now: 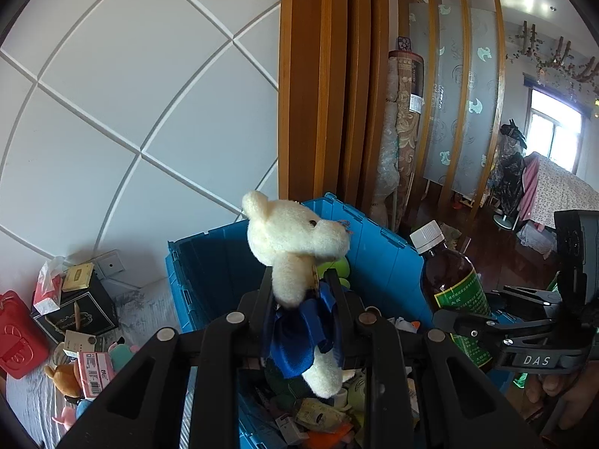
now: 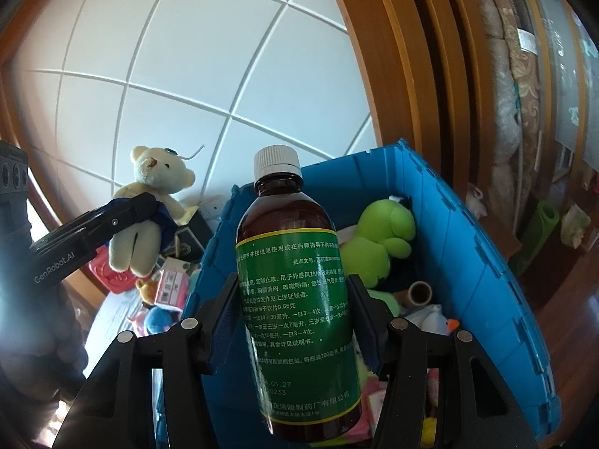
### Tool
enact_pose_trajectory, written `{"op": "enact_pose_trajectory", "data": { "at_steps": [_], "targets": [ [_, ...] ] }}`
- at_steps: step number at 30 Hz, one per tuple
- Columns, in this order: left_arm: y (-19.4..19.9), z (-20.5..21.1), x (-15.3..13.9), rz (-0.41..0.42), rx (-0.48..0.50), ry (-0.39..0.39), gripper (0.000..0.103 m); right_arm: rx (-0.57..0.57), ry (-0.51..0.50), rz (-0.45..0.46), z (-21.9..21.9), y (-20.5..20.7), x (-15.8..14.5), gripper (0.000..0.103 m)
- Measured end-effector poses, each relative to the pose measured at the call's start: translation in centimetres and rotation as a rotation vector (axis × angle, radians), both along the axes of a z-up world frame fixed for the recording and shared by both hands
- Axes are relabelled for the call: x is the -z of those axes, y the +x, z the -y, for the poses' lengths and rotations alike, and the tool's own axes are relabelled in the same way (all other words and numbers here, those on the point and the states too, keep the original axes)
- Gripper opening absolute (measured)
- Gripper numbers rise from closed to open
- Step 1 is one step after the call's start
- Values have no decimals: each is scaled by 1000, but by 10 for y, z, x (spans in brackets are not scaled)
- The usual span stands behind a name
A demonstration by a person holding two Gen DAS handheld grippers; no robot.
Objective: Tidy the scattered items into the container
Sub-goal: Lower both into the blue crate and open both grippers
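Left wrist: left tongs [image 1: 303,295] clamp teddy bear [image 1: 295,239]; right tongs [image 2: 295,299] clamp brown bottle [image 2: 295,262] above blue crate [image 2: 468,224].

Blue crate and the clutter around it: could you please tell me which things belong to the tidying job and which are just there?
Part of the job:
- blue crate
- cream teddy bear, gripped by the left gripper
- brown medicine bottle, gripped by the right gripper
- scattered toys and boxes on the bed

Just there:
- rolled carpets
- wooden screen
- white panelled wall
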State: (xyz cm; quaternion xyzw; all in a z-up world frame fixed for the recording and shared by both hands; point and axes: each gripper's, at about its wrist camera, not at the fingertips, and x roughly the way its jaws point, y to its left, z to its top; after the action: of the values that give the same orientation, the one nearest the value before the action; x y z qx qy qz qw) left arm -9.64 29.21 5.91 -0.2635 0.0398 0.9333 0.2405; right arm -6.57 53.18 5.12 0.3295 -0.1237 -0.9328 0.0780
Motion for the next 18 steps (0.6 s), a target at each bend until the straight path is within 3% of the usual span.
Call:
{"op": "enact_pose_trajectory", "data": {
  "at_steps": [11, 16, 17, 18],
  "targets": [
    [-14, -20, -3, 2, 27, 8, 24, 14, 0, 21, -15, -15, 7, 54],
    [-19, -18, -8, -2, 21, 47, 24, 18, 0, 12, -19, -20, 6, 56],
    [-20, -15, -11, -9, 1, 59, 28, 24, 2, 4, -20, -19, 5, 59],
    [-22, -12, -12, -14, -27, 63, 52, 30, 6, -7, -20, -19, 3, 70]
  ]
}}
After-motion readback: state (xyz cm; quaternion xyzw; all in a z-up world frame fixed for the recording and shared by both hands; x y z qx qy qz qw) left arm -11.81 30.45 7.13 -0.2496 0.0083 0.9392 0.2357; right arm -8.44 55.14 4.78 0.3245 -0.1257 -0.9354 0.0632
